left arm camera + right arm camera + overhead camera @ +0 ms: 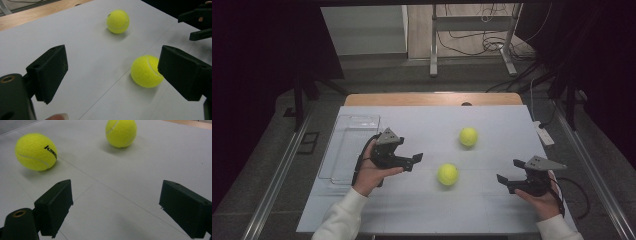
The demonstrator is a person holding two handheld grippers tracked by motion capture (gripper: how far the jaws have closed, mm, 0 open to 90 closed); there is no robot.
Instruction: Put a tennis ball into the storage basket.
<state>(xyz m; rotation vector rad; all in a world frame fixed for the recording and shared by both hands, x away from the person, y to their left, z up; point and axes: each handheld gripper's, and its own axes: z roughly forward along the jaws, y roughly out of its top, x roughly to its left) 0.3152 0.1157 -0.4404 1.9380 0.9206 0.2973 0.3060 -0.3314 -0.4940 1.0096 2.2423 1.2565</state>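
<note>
Nearer tennis ball (pixel 447 174), centre frame: I'd slide my left tool (pixel 411 162), jaws apart and empty, squarely around it.

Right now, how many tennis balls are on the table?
2. The near ball lies mid-table between the two grippers; the far ball lies beyond it, slightly to the right. None look hidden.

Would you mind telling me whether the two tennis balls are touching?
Apart: the high view shows bare white table between the near ball and the far ball.
</note>
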